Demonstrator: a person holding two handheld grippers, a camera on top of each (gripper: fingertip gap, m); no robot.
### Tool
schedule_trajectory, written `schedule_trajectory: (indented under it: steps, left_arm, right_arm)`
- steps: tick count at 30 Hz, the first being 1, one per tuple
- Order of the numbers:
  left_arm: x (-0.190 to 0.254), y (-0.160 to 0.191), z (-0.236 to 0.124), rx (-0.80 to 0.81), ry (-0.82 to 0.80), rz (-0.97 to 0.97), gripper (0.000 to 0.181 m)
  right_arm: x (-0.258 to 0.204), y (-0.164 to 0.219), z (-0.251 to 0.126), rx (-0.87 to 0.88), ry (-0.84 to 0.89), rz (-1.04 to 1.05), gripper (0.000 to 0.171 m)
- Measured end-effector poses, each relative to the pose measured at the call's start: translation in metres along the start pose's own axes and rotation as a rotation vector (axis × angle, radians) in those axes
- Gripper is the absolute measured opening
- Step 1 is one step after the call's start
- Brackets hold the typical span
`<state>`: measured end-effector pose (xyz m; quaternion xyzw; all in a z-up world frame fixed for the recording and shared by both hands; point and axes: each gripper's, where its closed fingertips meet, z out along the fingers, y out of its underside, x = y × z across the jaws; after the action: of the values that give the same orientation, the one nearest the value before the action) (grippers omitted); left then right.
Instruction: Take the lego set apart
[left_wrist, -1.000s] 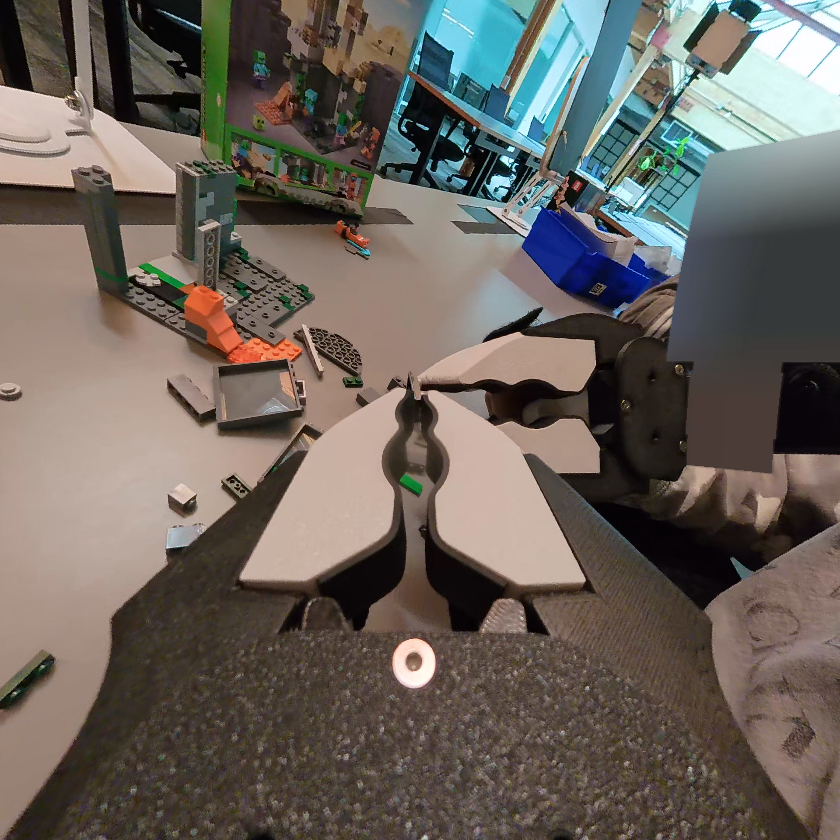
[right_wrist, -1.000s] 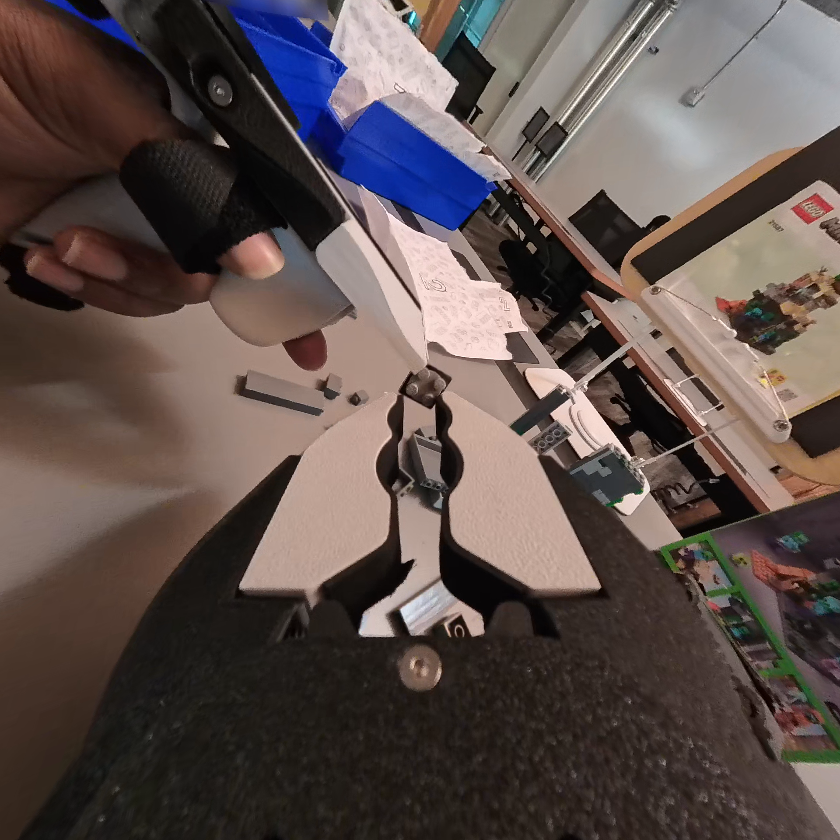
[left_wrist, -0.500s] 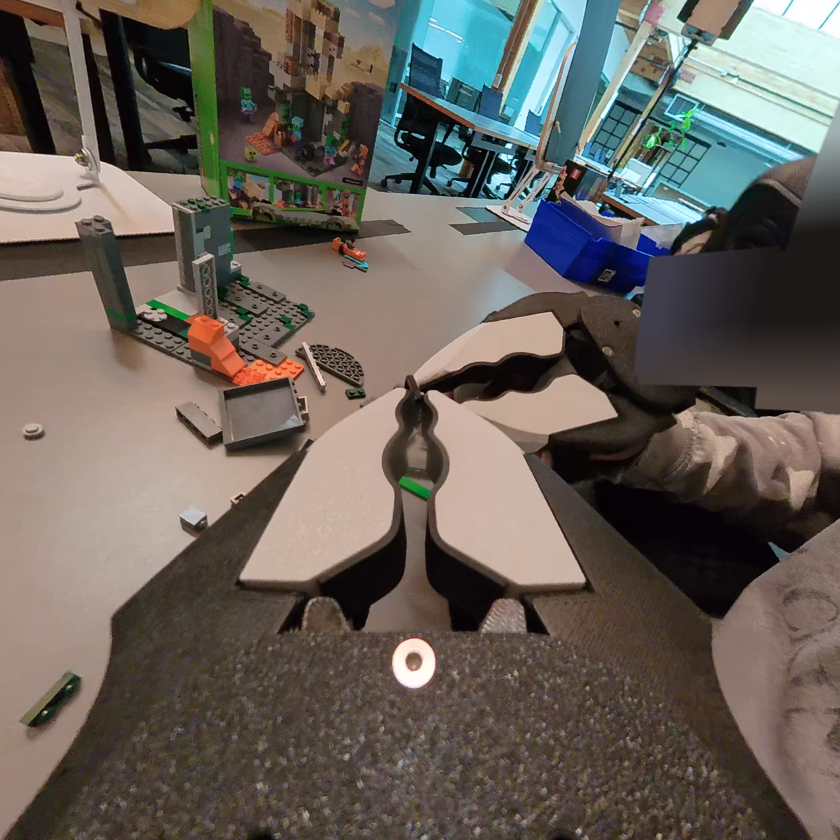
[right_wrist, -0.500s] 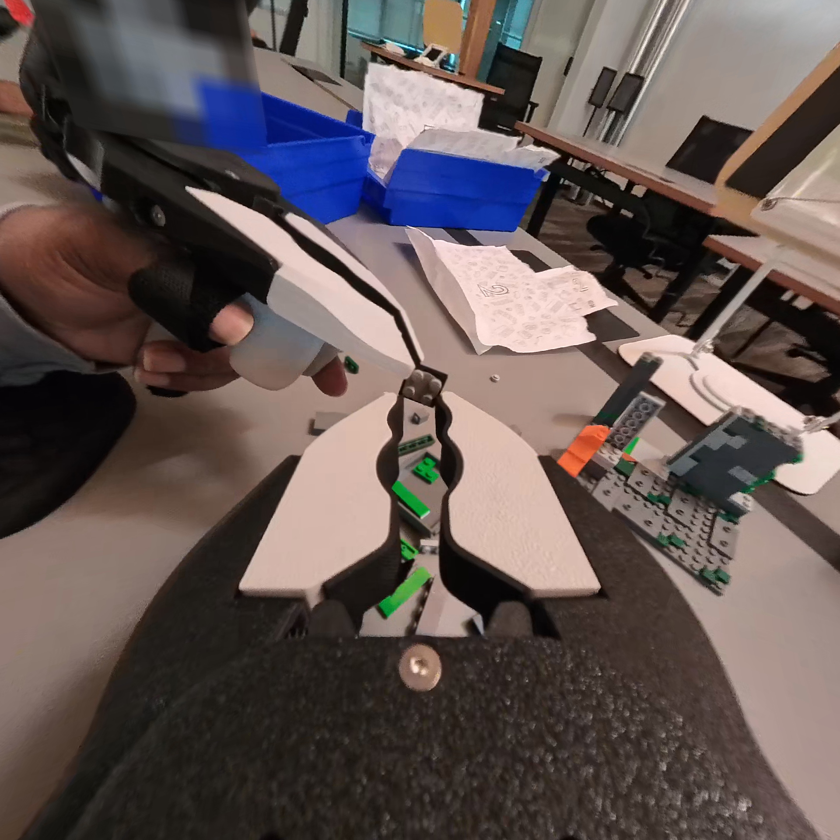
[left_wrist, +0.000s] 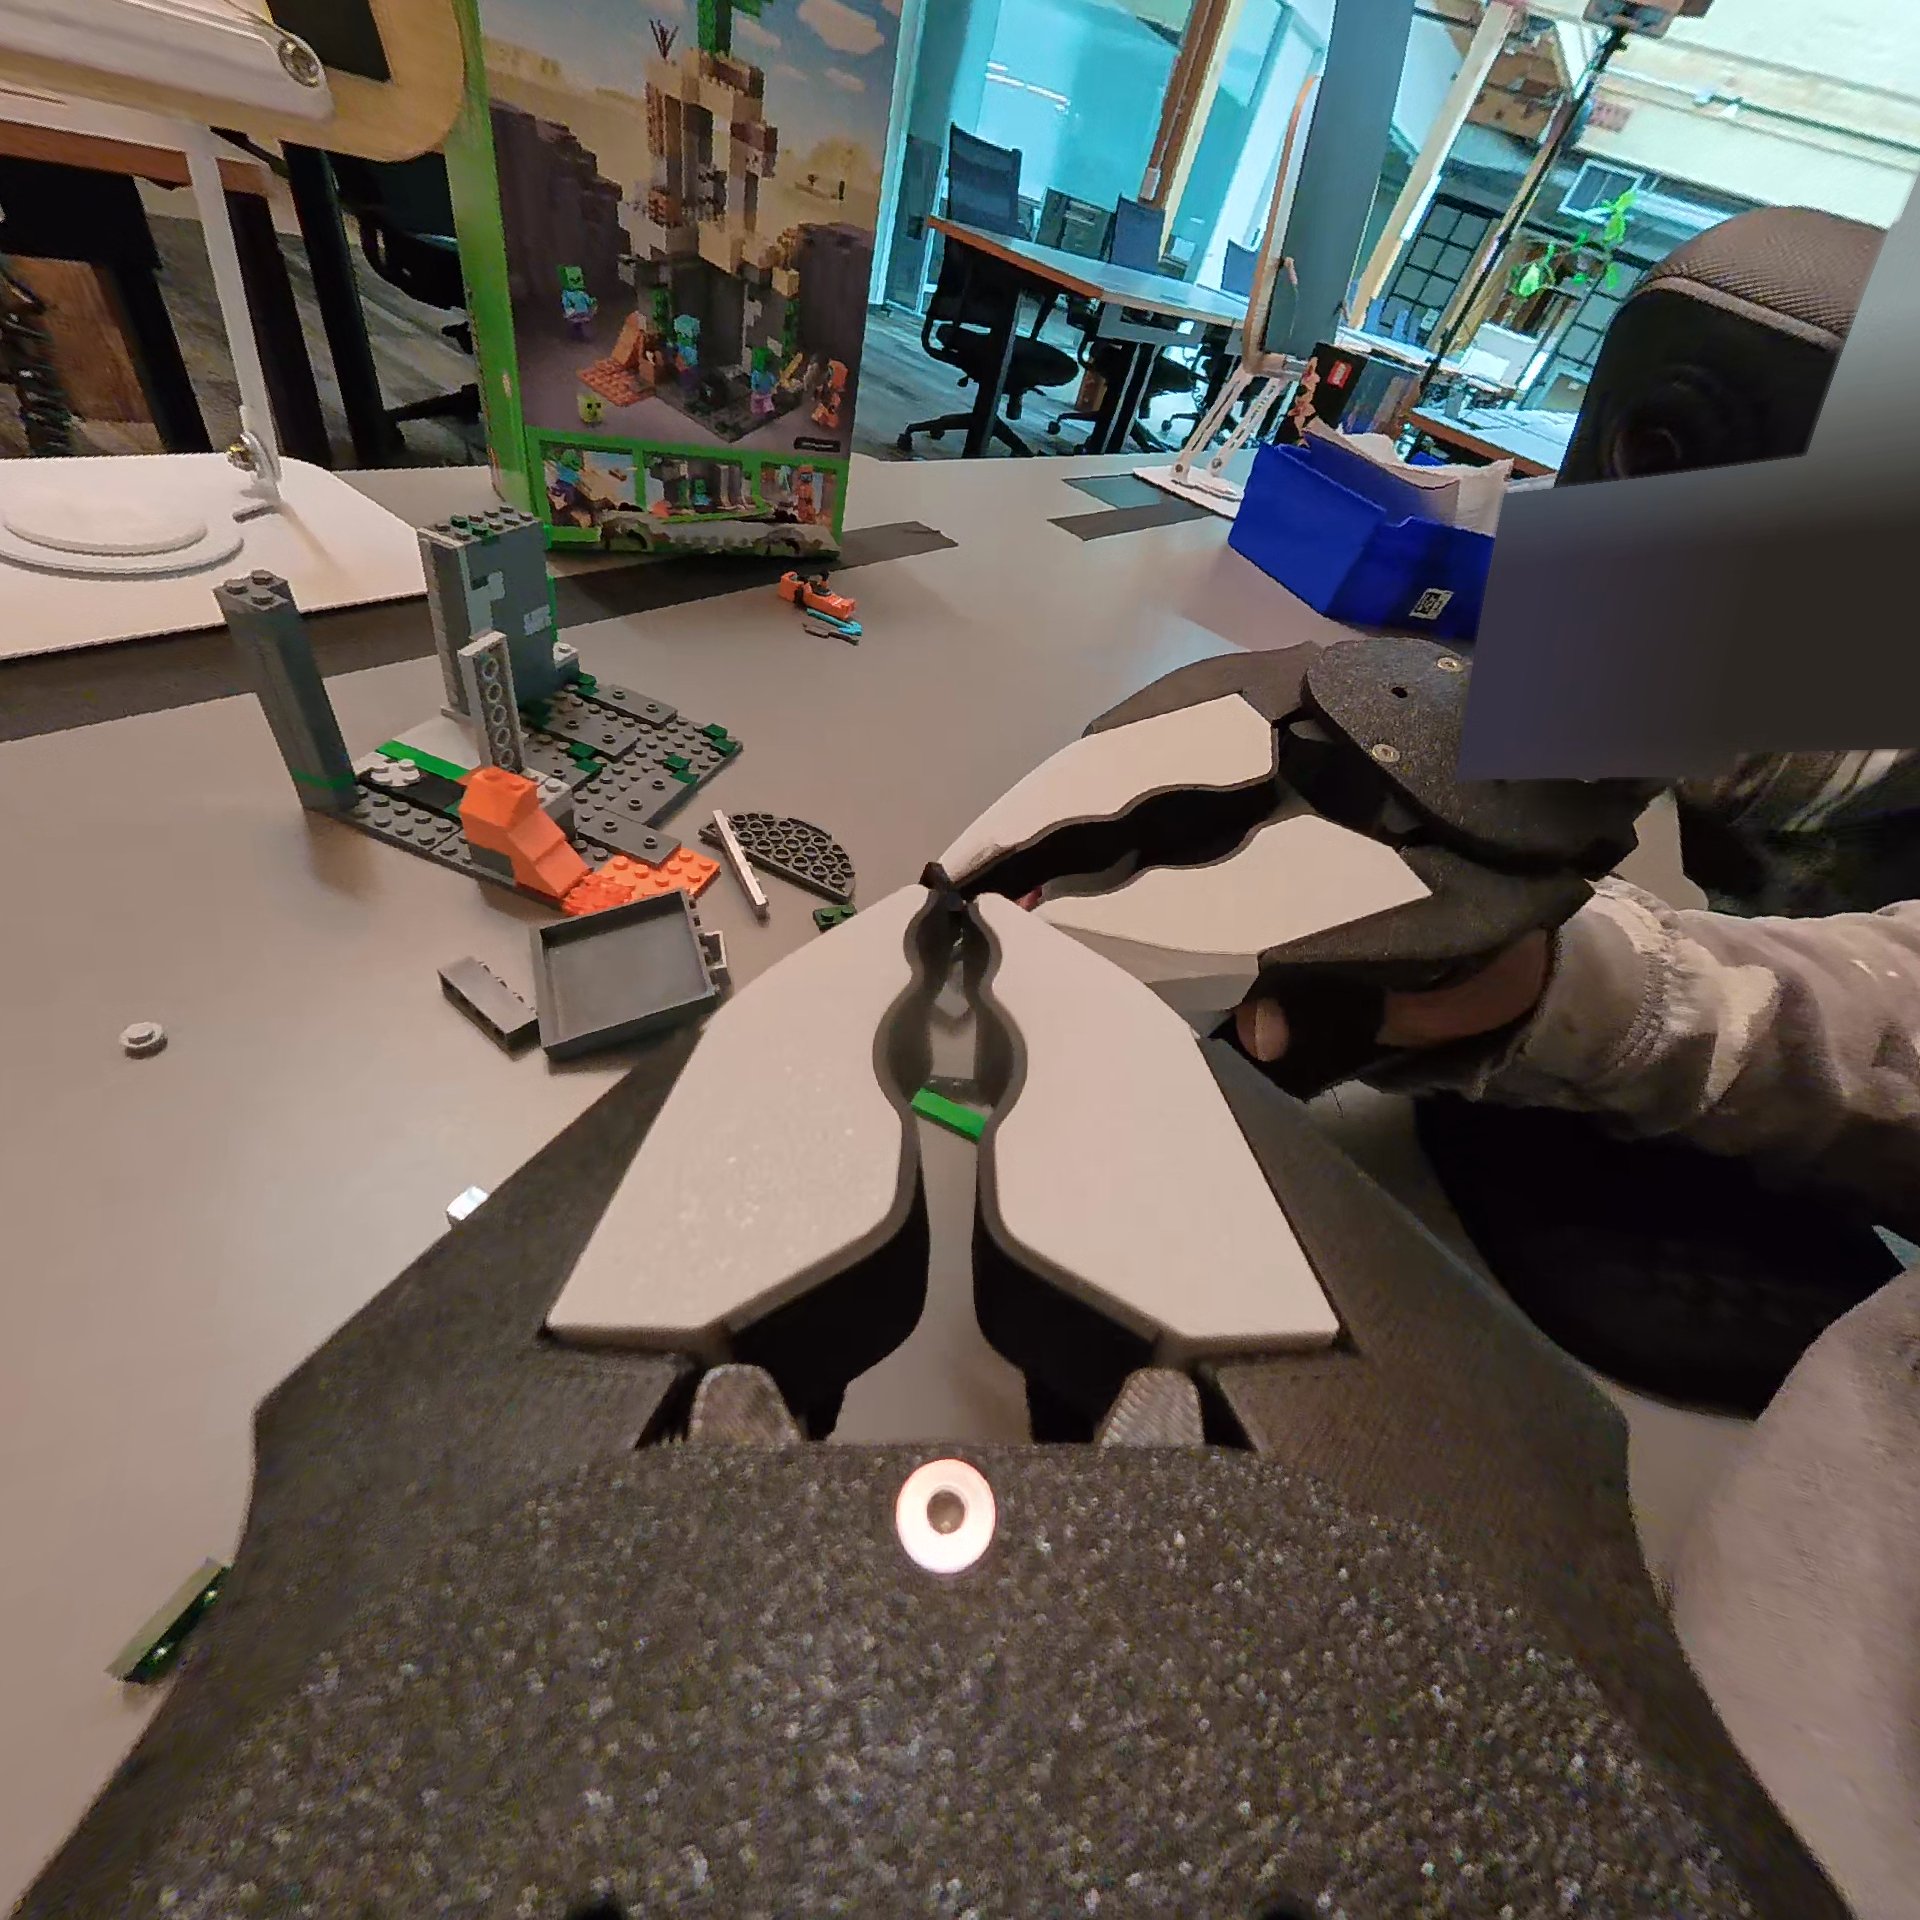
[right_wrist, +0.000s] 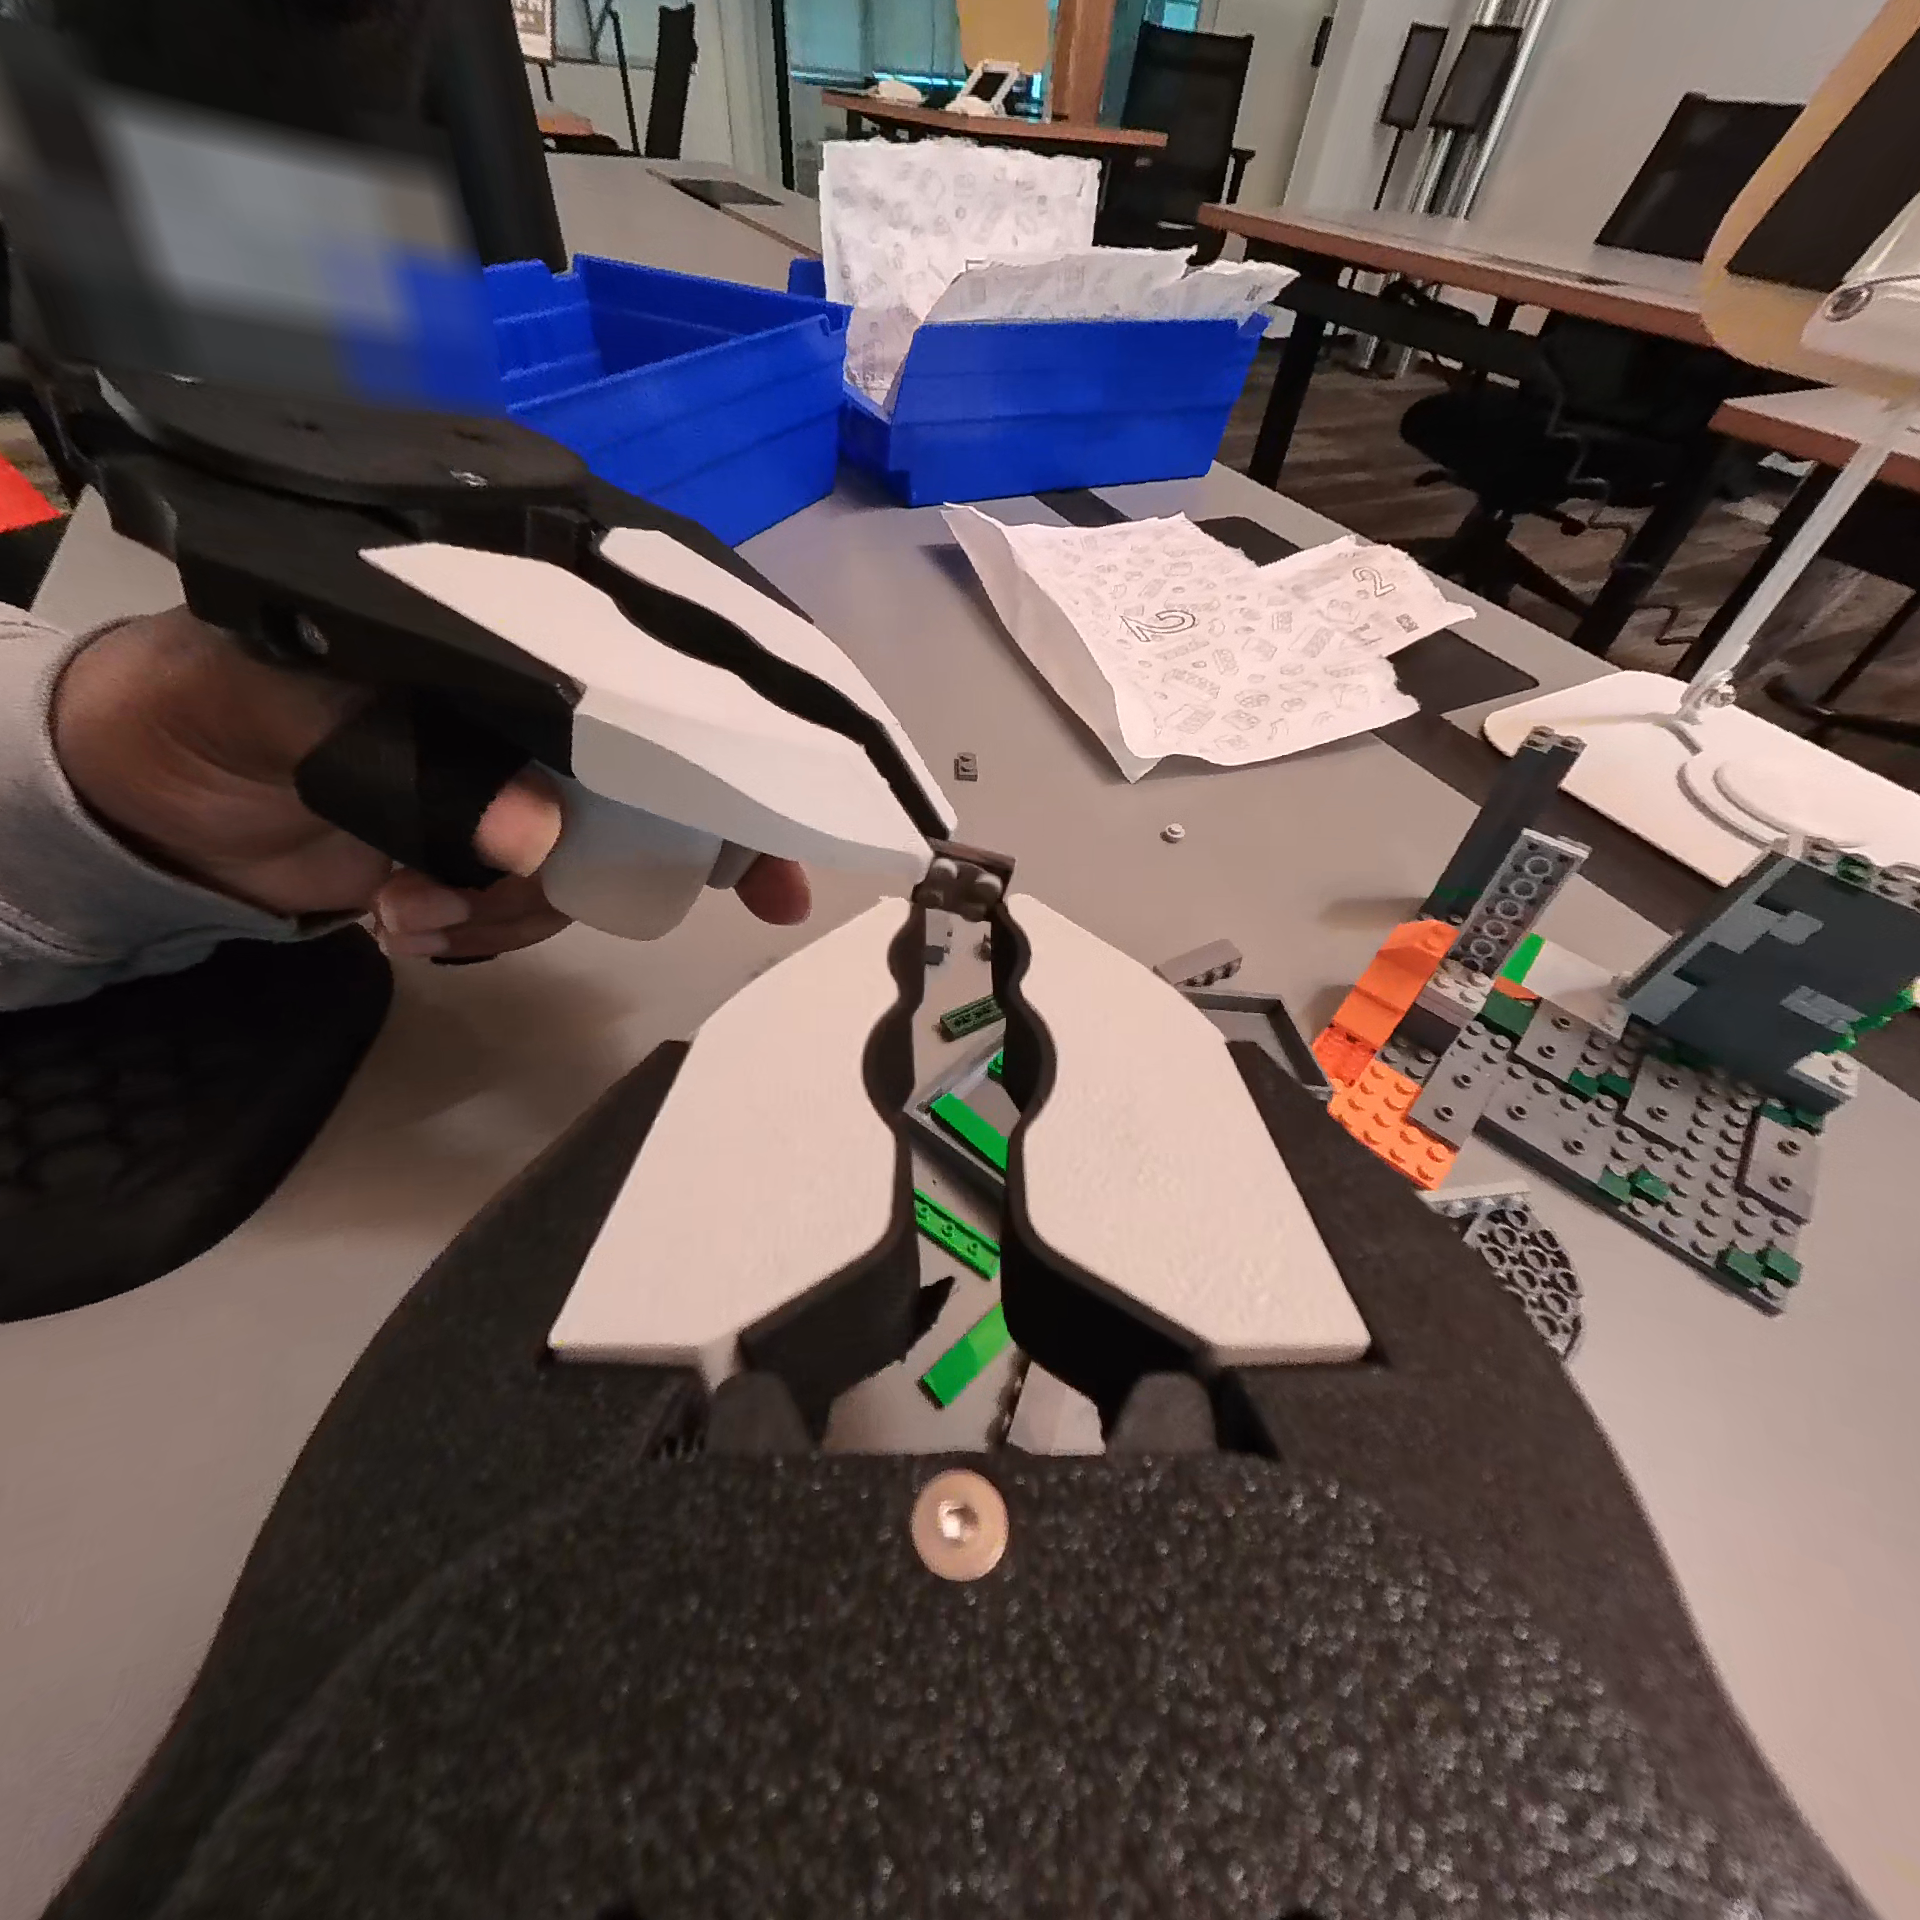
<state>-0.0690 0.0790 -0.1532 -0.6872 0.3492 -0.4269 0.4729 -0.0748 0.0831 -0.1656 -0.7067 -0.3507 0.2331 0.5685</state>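
Both grippers meet tip to tip above the table on one small dark grey studded piece (right_wrist: 971, 878), which shows as a dark speck in the left wrist view (left_wrist: 940, 881). My left gripper (left_wrist: 951, 906) is shut and pinches one edge. It enters the right wrist view from the left (right_wrist: 935, 847). My right gripper (right_wrist: 961, 899) is shut on the piece. It enters the left wrist view from the right (left_wrist: 951, 883). The partly built lego set (left_wrist: 540, 769) lies on the table, with grey towers and orange bricks on a grey baseplate. It also shows in the right wrist view (right_wrist: 1621, 1101).
Loose parts lie below: a dark square frame (left_wrist: 623, 971), a black half-round plate (left_wrist: 795, 842) and green plates (right_wrist: 961, 1127). The lego box (left_wrist: 665, 281) stands behind. Blue bins (right_wrist: 1039, 384), a paper bag (right_wrist: 1226, 644) and a white lamp base (right_wrist: 1714, 769) are near. My left and right fingertips are right by each other. From the right gripper's tips to the partly built lego set (left_wrist: 540, 769) is close to 20 cm. The right camera catches it too, in the right wrist view (right_wrist: 1561, 1044).
Both grippers have stayed shut together on the small piece while turning. The right gripper has swung from a steep tilt to level, and the lego set has come into its view.
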Motion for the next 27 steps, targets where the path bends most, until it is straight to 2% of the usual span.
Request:
schedule_trajectory:
  steps: [4,6,13,15,17,27]
  left_arm:
    - [0.0001,-0.0014,-0.0001,0.009,-0.006,0.009,0.003]
    - [-0.0007,-0.0003,0.0003,0.004,-0.009,0.009,0.003]
    - [-0.0022,-0.0029,-0.0007,0.024,-0.012,-0.005,0.003]
    - [-0.0032,-0.0044,-0.0014,0.034,-0.015,-0.011,0.003]
    - [-0.0039,-0.0045,-0.0015,0.036,-0.017,-0.014,0.003]
    - [-0.0024,-0.0007,-0.0002,0.017,-0.009,-0.011,0.003]
  right_arm:
    - [0.0005,-0.0008,0.0003,0.005,0.0,0.031,0.011]
    - [0.0027,-0.0038,-0.0015,0.024,0.018,0.023,0.0]
    - [0.0013,-0.0059,-0.0021,0.023,0.033,-0.027,0.0]
    - [0.0013,-0.0041,-0.0012,0.012,0.039,-0.047,0.011]
    - [0.0001,-0.0043,-0.0005,0.012,0.041,-0.056,0.014]
    - [0.0035,-0.004,0.0006,0.005,0.067,-0.069,0.012]
